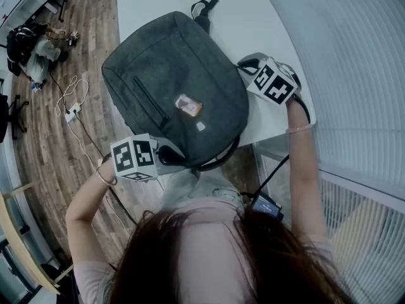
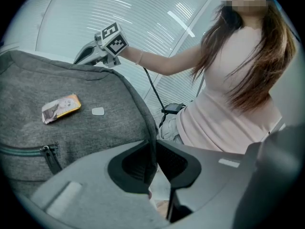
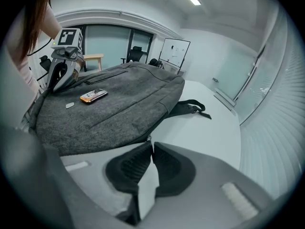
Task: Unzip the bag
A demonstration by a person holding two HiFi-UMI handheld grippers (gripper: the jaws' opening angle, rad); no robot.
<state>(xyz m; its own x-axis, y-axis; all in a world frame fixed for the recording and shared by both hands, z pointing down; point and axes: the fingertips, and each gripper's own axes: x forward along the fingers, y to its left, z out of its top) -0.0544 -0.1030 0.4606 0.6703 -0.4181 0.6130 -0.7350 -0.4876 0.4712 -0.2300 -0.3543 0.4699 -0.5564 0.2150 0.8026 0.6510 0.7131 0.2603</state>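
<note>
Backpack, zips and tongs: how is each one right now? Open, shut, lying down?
backpack: lying flat on the white table.
front pocket zipper: closed along the part in view.
orange tag: lying flat on the backpack.
left tongs: shut on the backpack's edge.
right tongs: almost together at the zipper pull; grip unclear.

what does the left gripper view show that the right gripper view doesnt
Only the left gripper view: the right gripper from outside with its marker cube, the wrist bracelet, a black box on a cable. Only the right gripper view: the zipper pull at the right gripper's jaw tips, the left gripper from outside, the strap, a whiteboard. Both: the grey backpack and the orange card on it.
</note>
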